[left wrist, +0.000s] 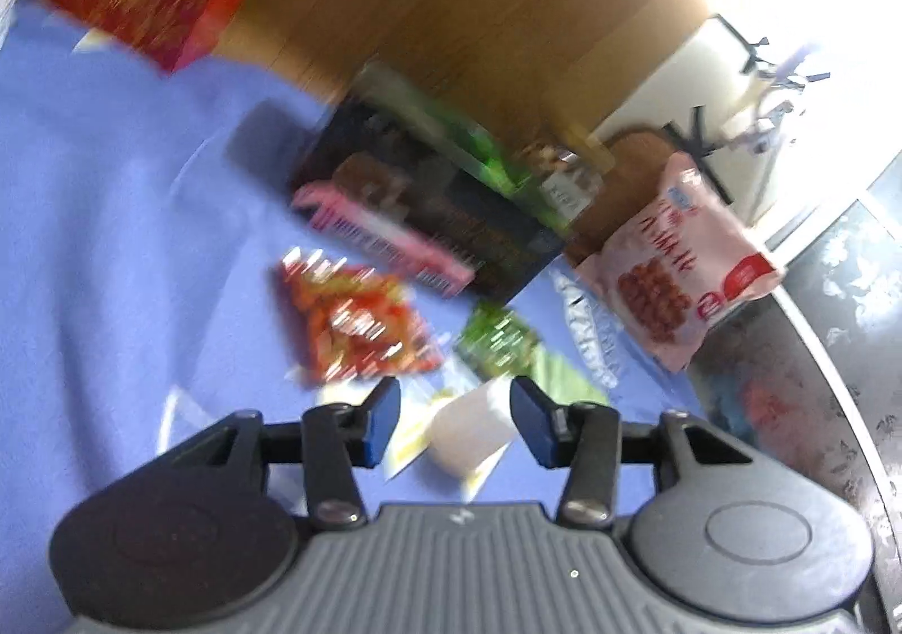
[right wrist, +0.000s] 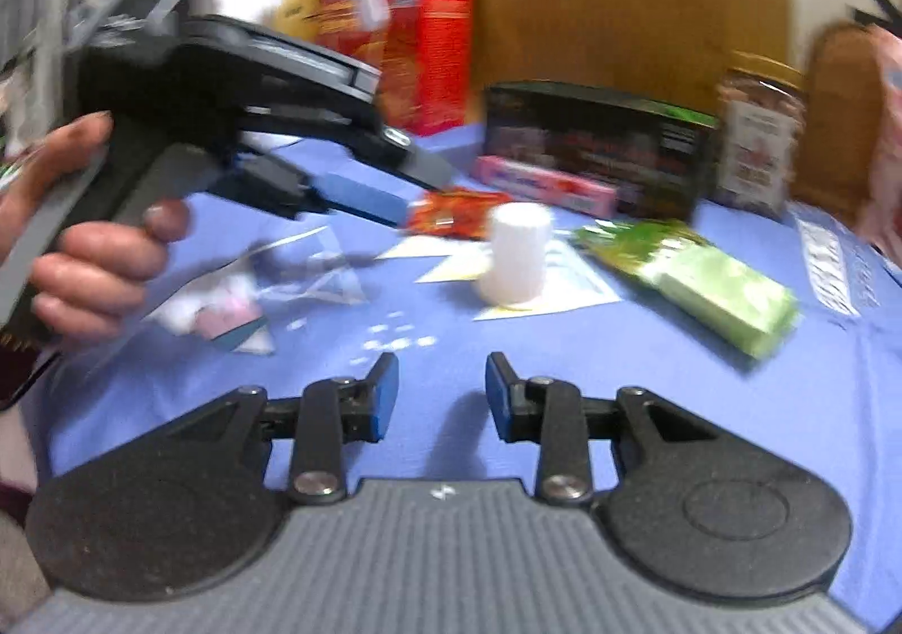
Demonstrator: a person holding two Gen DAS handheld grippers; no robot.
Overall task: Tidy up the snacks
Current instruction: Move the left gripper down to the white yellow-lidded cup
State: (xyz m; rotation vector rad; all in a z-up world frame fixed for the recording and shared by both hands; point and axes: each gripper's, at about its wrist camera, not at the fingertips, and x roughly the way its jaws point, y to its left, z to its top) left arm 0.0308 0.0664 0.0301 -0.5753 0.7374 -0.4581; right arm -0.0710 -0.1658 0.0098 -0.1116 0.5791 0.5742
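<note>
My left gripper [left wrist: 458,417] is open. A white bottle [left wrist: 471,428] stands upright on a paper sheet, seen through the gap just beyond the pads. In the right wrist view a hand holds the left gripper [right wrist: 411,191] a little above and left of the white bottle [right wrist: 517,253], without touching it. My right gripper [right wrist: 442,387] is open over the blue cloth [right wrist: 620,397] with nothing between its fingers, nearer the front than the bottle. A red snack packet [right wrist: 456,214] lies behind the bottle. A green packet [right wrist: 693,273] lies to its right.
A pink box [right wrist: 547,183], a black box [right wrist: 597,143] and a jar [right wrist: 755,143] line the back. A red carton [right wrist: 428,58] stands back left. A pink bag [left wrist: 676,262] sits at the right edge. A clear packet [right wrist: 225,307] lies front left.
</note>
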